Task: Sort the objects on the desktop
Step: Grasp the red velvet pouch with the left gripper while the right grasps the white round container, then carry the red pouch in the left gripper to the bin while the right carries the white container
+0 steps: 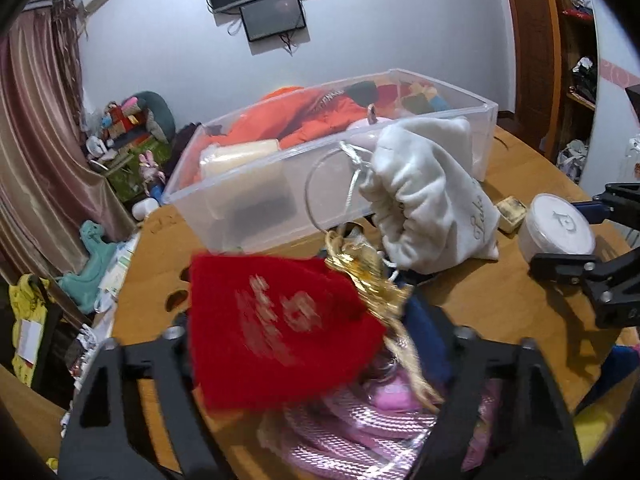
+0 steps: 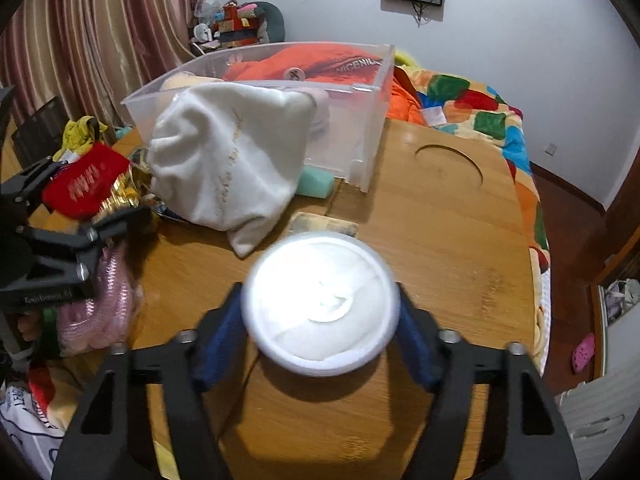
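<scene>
1. My right tool is clamped on a round white tub. Its blue pads press on both sides. The tub sits on the wooden surface, near the front.
2. My left tool has a red cloth bag between its two sides. I cannot tell if the pads squeeze it yet, because the bag hides them.
3. The red bag lies on a heap with gold trim and pink cord, on the left part of the surface.
4. A clear box stands at the back of the surface. I think the things go in there. It already holds a few things, and one is a pale block.
5. A lot is left, I think. A white cloth bag leans on the box, still outside. A small brown block and a green sponge are outside too.
6. The white bag has thin curly gold writing, too small to read. The red bag has gold marks, but they are blurry. An orange cloth behind the box says "NICENIC".
</scene>
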### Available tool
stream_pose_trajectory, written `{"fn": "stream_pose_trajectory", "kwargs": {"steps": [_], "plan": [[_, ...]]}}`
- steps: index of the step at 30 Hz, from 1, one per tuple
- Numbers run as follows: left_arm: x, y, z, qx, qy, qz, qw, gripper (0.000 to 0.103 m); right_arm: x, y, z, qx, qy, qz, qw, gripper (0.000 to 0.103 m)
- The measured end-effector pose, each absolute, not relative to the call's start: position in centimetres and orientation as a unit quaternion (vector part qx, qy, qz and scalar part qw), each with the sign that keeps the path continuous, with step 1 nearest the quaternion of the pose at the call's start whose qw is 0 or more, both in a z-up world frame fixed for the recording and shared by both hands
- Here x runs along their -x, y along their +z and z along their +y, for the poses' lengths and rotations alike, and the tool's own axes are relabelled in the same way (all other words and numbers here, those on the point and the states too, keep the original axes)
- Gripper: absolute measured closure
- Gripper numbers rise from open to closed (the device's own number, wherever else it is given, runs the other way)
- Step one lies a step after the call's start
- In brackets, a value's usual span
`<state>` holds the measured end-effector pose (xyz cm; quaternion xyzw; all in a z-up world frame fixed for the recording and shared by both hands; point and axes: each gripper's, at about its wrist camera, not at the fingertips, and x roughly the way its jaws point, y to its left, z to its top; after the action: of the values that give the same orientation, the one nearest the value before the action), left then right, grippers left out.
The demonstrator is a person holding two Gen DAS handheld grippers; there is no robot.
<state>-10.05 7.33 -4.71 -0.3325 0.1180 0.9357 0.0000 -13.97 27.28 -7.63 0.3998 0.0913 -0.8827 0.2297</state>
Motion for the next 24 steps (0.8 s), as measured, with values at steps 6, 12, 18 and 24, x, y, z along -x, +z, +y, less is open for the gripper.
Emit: {"fn": "stream_pose_trajectory", "kwargs": {"steps": [6,12,18,24], "plan": [[10.0,-4.4,6.9,0.316,0.941,0.116,-0.005,0.057,13.7,-7.3,27.7,-0.400,-0.882,0.077,0.237,0.041],[10.6,-3.6,4.6,0.325,0.944,0.060,0.022,0.073,12.9,-5.7,27.8,-0.383,-0.889,0.076,0.241,0.041],[10.2,-2.5,2.1,0.313,0.949,0.003,0.035,0.079,12.5,-3.9,27.2,-0.370,-0.892,0.076,0.248,0.041],[9.5,-1.0,-0.1,0.296,0.954,-0.029,0.041,0.081,12.3,-3.1,26.5,-0.362,-0.893,0.076,0.255,0.041]]}}
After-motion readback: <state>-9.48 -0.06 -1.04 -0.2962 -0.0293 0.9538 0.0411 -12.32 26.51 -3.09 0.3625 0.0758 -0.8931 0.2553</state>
